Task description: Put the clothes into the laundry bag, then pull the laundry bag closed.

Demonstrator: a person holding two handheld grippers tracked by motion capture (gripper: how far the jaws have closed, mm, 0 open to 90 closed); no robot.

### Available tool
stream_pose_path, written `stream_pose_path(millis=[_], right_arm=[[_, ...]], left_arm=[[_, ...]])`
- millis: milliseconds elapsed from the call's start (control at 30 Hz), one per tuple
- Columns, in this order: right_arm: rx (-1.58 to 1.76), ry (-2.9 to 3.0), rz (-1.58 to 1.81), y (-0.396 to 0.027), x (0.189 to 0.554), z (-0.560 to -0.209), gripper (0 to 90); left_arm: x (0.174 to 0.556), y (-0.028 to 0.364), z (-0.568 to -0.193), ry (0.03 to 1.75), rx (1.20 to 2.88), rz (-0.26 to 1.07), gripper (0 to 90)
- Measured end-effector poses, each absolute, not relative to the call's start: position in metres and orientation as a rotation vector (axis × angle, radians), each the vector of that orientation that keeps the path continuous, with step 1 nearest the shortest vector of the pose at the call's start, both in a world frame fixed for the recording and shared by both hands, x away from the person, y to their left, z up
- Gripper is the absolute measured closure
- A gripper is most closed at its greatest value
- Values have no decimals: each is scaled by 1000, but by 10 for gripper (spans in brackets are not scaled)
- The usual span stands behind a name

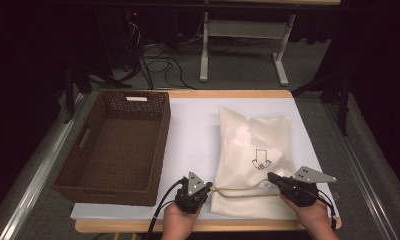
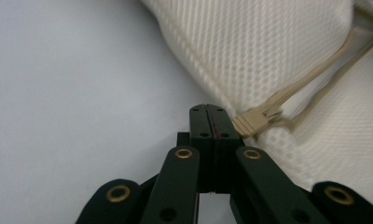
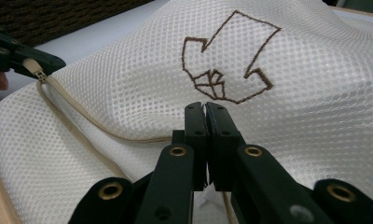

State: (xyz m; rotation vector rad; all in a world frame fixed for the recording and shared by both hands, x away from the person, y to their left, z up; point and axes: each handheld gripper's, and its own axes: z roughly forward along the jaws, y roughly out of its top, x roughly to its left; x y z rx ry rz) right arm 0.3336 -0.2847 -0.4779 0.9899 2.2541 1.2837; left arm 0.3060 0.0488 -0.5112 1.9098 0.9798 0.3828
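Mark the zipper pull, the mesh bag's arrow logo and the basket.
zipper pull (image 2: 250, 123), left gripper view, its tan tab
arrow logo (image 3: 226, 58), right gripper view, its middle
basket (image 1: 160, 145), high view, right wall

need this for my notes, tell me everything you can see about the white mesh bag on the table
The white mesh bag lies flat on the white mat, right of the brown wicker basket. It looks like soft perforated fabric, puffed as if filled, with a brown embroidered arrow emblem. A beige zipper runs across its near end. The left gripper is shut on the zipper pull; the right gripper is shut on the fabric beside the zipper.
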Motion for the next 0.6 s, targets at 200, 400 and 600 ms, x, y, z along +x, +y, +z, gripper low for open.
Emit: stream_pose_path(millis=[200,400,600], right_arm=[[984,2257,1283,-283,333,-478,890],[979,2253,1287,-281,333,-477,890],[958,2242,1321,-276,330,-473,882]], left_arm=[[300,42,-504,918,1903,430,884],[298,41,-501,894,1901,461,824],[297,51,-499,930,1859,463,720]])
